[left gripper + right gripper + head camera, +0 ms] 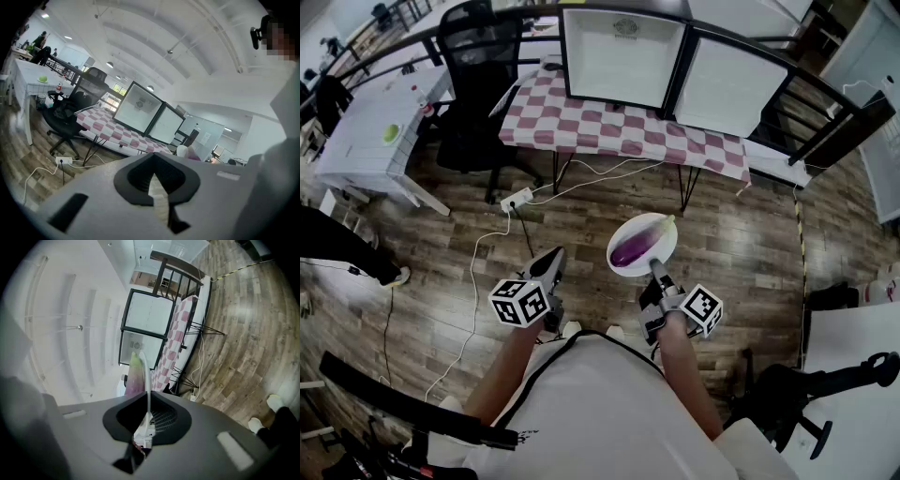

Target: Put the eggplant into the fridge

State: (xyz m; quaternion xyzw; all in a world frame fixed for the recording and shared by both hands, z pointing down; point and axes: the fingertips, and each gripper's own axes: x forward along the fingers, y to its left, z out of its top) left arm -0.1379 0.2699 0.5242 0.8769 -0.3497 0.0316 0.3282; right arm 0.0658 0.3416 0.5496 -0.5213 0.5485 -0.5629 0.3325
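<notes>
A purple eggplant [636, 246] with a green stem lies on a white plate [628, 232]. My right gripper [656, 269] is shut on the plate's near rim and holds it level above the wood floor. In the right gripper view the plate [146, 376] stands edge-on between the jaws, with the eggplant [134, 377] beside it. My left gripper [549, 265] hangs to the plate's left, shut with nothing in it, and its pads [157, 186] meet in its own view. The white fridge [623, 56] sits on a checkered table ahead with its door [731, 86] swung open.
The red-and-white checkered table [619, 129] stands on thin black legs. A black office chair [478, 66] is at its left, beside a white desk [370, 127]. A power strip [517, 199] and white cables lie on the floor between me and the table.
</notes>
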